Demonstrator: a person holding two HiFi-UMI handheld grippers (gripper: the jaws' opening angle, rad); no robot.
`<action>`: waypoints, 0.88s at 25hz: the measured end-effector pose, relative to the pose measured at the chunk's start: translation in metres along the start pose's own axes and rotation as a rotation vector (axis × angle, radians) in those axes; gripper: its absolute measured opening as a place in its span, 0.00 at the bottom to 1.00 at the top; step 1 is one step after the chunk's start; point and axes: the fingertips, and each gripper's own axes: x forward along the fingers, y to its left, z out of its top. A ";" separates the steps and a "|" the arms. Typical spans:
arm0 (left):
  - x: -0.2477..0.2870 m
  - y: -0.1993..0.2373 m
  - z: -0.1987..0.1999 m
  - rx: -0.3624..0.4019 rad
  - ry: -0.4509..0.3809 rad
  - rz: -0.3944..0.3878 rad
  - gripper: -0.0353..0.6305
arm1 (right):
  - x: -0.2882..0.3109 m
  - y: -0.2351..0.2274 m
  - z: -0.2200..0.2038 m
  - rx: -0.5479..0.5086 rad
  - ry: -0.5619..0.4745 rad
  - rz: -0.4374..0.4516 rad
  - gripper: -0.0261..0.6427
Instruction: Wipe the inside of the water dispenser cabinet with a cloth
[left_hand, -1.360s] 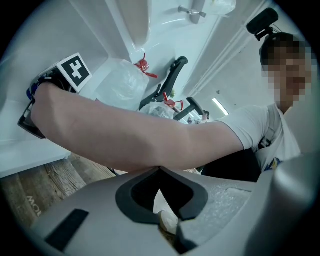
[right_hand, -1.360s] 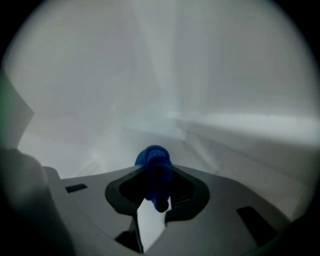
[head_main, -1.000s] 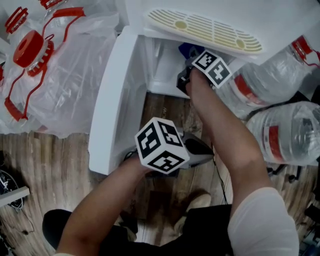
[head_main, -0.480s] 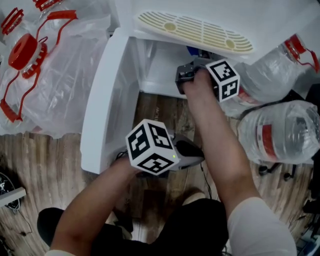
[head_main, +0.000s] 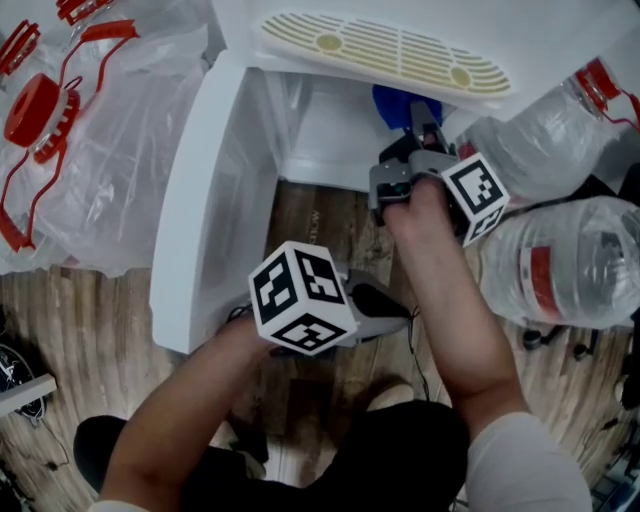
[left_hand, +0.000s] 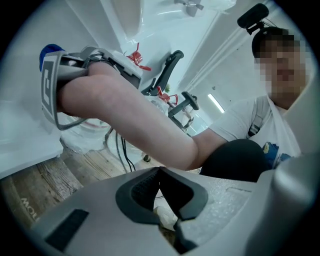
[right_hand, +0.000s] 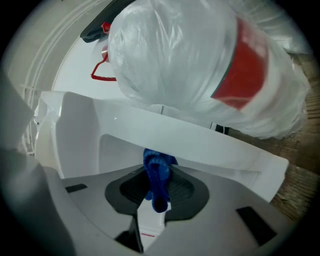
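Right gripper view: blue cloth (right_hand: 158, 172), pinched by right gripper (right_hand: 159, 189), should be pressed flat to cabinet wall (right_hand: 200, 140) at 12 o'clock; left gripper (left_hand: 160, 171) clamped together, empty.

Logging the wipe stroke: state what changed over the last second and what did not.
The right gripper, shut on the blue cloth, drew back toward the person and to the right across the cabinet opening, dragging the cloth along. The left gripper, shut and empty, stayed low beside the open door.
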 end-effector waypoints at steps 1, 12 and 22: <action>0.001 0.000 -0.001 0.000 0.002 -0.001 0.05 | -0.007 0.001 -0.001 0.001 0.011 0.008 0.16; 0.007 0.001 -0.008 -0.013 0.026 -0.002 0.05 | 0.010 -0.033 -0.025 -0.004 0.048 -0.035 0.16; 0.002 0.005 -0.022 -0.049 0.043 0.012 0.05 | 0.058 -0.070 -0.029 0.045 -0.029 -0.085 0.16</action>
